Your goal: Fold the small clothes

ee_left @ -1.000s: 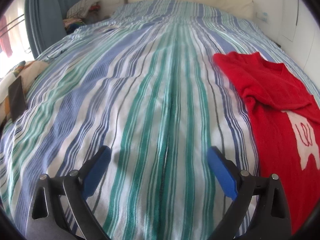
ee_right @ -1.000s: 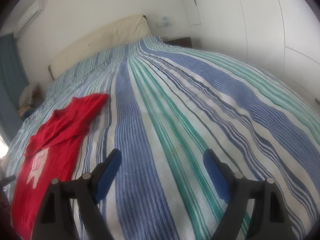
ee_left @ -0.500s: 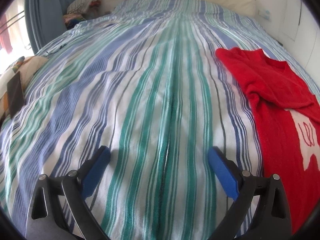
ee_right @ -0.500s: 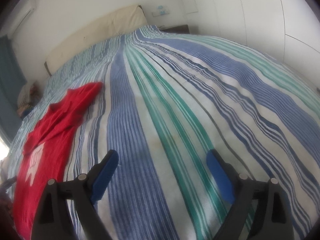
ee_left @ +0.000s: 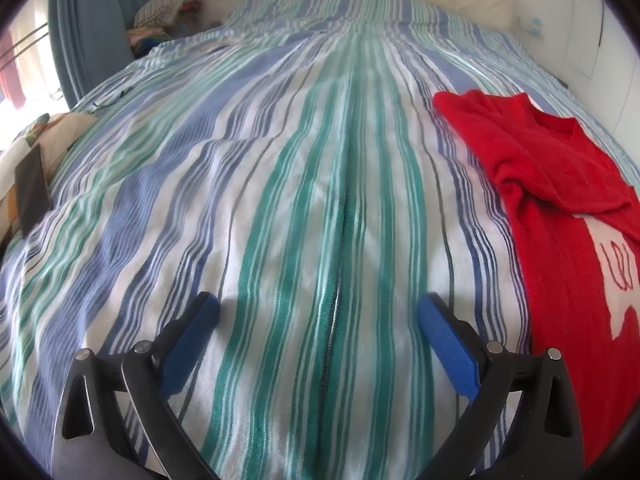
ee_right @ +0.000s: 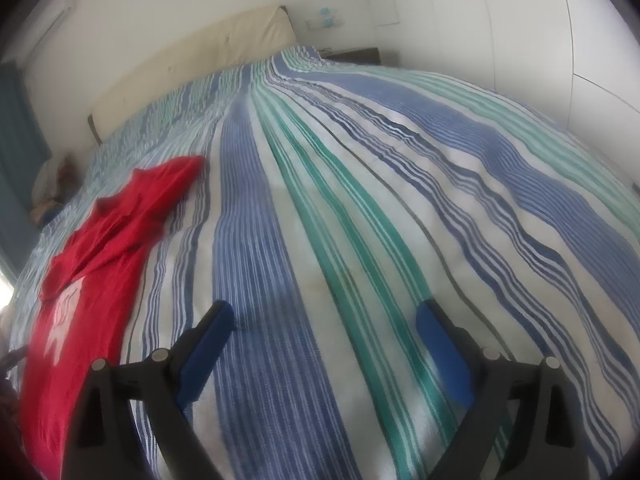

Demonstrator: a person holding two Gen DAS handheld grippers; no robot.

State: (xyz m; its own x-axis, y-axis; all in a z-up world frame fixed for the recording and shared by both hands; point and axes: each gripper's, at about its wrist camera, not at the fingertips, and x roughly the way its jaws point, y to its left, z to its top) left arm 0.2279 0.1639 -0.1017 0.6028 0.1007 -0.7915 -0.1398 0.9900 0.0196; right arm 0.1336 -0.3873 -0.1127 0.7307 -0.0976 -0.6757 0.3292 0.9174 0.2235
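Two grippers over bare striped bedspread (ee_left: 304, 184), red sweater (ee_left: 560, 208) alongside

Bright daylight throughout, strongest from the blown-out window (ee_left: 18, 68) at the upper left of the left wrist view. Soft shadows only: faint grey patches on the striped bedspread (ee_left: 320, 200) just ahead of the blue pads (ee_left: 448, 344), low in the frame. No hard glare. Heavy fisheye bending, with stripes bowed outward and a black ring in every corner. Left wrist view fairly sharp at centre, softer toward the edges. Right wrist view hazier and washed out, stripes smeared, the red sweater (ee_right: 100, 248) at left blurred, the white wall (ee_right: 500, 20) at upper right pale and milky.
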